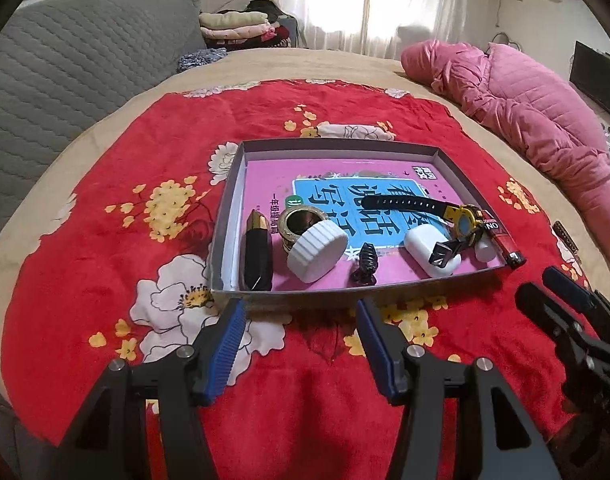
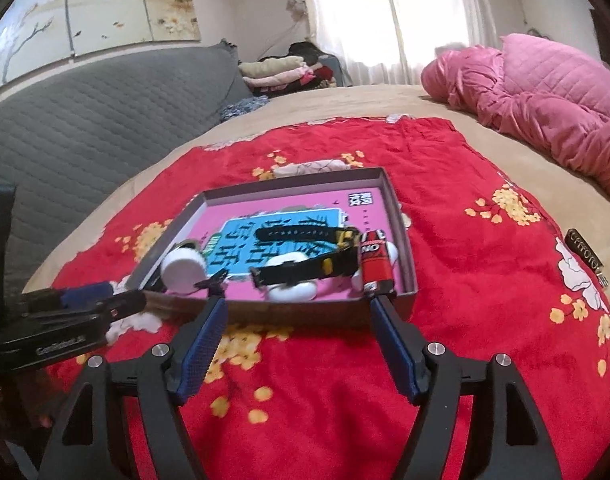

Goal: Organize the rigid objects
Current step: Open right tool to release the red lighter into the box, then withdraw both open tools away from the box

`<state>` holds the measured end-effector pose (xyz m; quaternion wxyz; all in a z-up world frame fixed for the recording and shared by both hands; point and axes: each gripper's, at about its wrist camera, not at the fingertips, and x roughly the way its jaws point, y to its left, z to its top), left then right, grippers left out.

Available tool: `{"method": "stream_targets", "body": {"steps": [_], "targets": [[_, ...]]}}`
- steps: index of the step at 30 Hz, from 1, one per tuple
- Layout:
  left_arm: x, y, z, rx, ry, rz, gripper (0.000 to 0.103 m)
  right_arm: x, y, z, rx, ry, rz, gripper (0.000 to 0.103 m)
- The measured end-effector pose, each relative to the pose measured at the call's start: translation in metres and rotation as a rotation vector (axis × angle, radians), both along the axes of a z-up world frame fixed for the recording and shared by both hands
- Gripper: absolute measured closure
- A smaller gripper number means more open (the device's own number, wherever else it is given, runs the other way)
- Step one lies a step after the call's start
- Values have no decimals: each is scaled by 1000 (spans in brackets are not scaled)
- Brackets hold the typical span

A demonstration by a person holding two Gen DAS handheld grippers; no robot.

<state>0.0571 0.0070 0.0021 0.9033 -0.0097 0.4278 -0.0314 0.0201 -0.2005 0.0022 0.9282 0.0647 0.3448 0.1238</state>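
A shallow grey tray lined with a pink book lies on the red flowered blanket. Along its near side sit a black-and-gold tube, a brass ring, a white round lid, a black hair claw, a white case, a black-strapped yellow watch and a red lighter. My left gripper is open and holds nothing, just short of the tray's front wall. My right gripper is open and holds nothing before the tray's near wall, by the lighter.
A pink quilted jacket lies at the bed's far right. A grey padded headboard stands on the left, with folded clothes behind. A small brown item rests at the blanket's right edge. Bare red blanket lies right of the tray.
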Motion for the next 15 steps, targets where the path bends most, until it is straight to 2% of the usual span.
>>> {"method": "stream_targets", "body": {"steps": [5,15], "targets": [[-10,0,2,-49,10,-3,47,-9,6,5,-24,6,-14,28],[-30,-10,1,-39,27,-37,47,-25,18,9,-113,-2,-61,28]]}}
